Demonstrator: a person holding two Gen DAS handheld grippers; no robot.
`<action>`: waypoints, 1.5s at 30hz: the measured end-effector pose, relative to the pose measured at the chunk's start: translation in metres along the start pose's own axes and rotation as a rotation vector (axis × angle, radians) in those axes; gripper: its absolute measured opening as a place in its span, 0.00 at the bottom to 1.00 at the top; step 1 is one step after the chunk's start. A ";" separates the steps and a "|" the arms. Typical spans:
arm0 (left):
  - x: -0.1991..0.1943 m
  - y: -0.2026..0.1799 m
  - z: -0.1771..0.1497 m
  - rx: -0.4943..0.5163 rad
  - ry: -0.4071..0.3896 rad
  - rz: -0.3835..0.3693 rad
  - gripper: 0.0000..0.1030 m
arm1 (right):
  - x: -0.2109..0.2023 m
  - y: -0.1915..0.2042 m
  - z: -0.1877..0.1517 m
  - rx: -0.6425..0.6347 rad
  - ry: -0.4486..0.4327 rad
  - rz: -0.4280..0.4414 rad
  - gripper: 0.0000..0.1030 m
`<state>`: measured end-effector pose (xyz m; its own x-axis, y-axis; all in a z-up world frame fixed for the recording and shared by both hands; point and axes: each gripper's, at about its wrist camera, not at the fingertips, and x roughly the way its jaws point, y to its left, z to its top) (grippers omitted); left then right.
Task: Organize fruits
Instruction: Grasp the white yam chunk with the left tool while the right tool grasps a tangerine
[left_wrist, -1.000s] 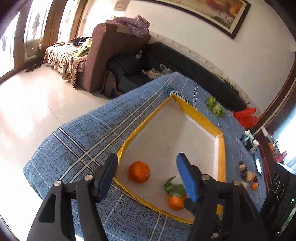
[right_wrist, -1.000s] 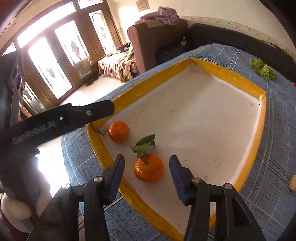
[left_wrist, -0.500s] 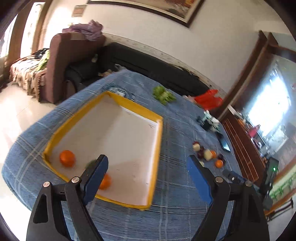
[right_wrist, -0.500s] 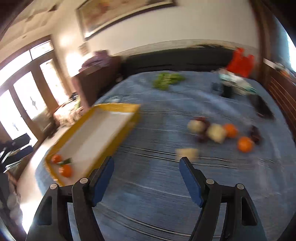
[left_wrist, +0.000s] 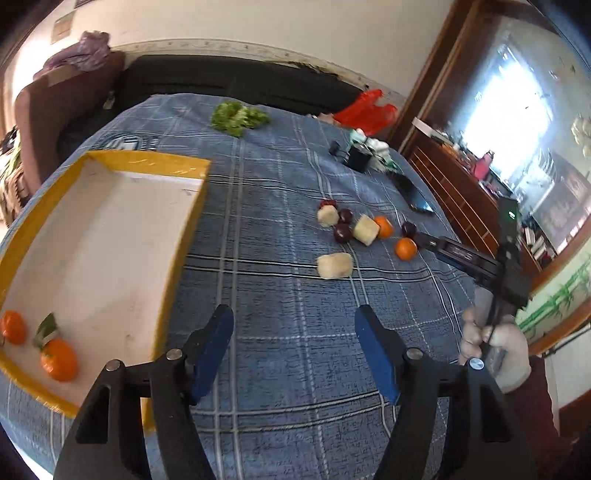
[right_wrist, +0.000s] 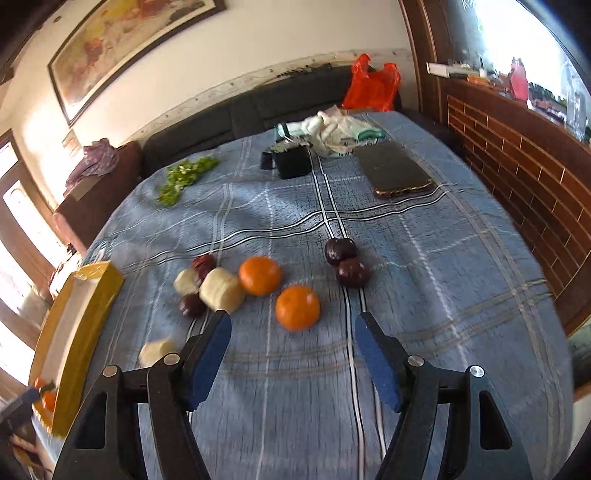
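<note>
Left wrist view: the left gripper (left_wrist: 295, 347) hangs over bare blue plaid tablecloth (left_wrist: 280, 206) with nothing between its blue pads; its jaws are apart and closing. To its left sits the shallow white tray with a yellow taped rim (left_wrist: 184, 236), and 2 round orange tangerines lie in its near corner, a plain one (left_wrist: 13, 326) and a leafy one (left_wrist: 59, 360). Further off on the cloth lies the loose pile: a pale peeled fruit chunk (left_wrist: 334, 265) nearest, then 2 more pale pieces, dark red plums and 2 more tangerines. The right gripper's black arm (left_wrist: 461, 254) reaches toward that pile, held by a person's hand (left_wrist: 495, 347).

Right wrist view: the right gripper (right_wrist: 293, 347) is empty too, jaws apart and closing, with the nearest loose orange tangerine (right_wrist: 297, 307) just ahead of the fingertips. A second tangerine (right_wrist: 259, 275), about 4 dark plums and 3 pale chunks lie around it.

Judged from this, 2 fruits are stowed and roughly 9 remain, so the work is early.
</note>
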<state>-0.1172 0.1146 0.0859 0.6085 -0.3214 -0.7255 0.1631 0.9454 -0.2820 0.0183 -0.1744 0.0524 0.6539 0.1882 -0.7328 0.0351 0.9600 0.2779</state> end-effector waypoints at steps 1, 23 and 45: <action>0.007 -0.003 0.002 0.014 0.006 0.001 0.66 | 0.006 0.000 0.000 0.002 0.008 -0.011 0.72; 0.161 -0.071 0.031 0.366 0.161 0.032 0.65 | 0.044 -0.006 -0.004 0.018 0.045 0.078 0.46; 0.016 0.013 0.030 0.089 -0.045 0.063 0.36 | -0.002 0.023 -0.016 -0.079 -0.072 0.055 0.34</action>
<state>-0.0821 0.1227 0.0890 0.6535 -0.2605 -0.7107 0.1903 0.9653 -0.1788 0.0062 -0.1498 0.0502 0.7059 0.2279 -0.6707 -0.0601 0.9627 0.2639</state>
